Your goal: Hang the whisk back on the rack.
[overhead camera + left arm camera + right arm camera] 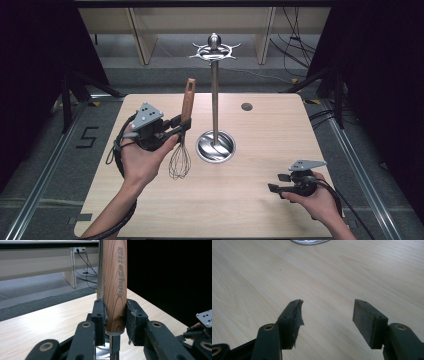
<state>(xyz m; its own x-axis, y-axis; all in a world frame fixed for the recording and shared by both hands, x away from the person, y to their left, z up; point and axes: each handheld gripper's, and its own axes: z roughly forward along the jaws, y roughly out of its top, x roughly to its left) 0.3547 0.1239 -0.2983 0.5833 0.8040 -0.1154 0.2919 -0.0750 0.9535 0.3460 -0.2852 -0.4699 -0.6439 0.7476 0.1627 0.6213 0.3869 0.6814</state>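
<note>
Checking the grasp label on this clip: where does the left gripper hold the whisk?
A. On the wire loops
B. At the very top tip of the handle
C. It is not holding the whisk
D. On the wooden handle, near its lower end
D: in the left gripper view the left gripper has its pads pressed on the lower end of the whisk's wooden handle, wires hanging below.

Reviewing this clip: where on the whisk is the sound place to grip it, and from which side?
Grip the whisk on its straight wooden handle, near its lower end, coming from the side as the left gripper does. The round, upright handle fits between the pads; the wire loops would flex.
</note>
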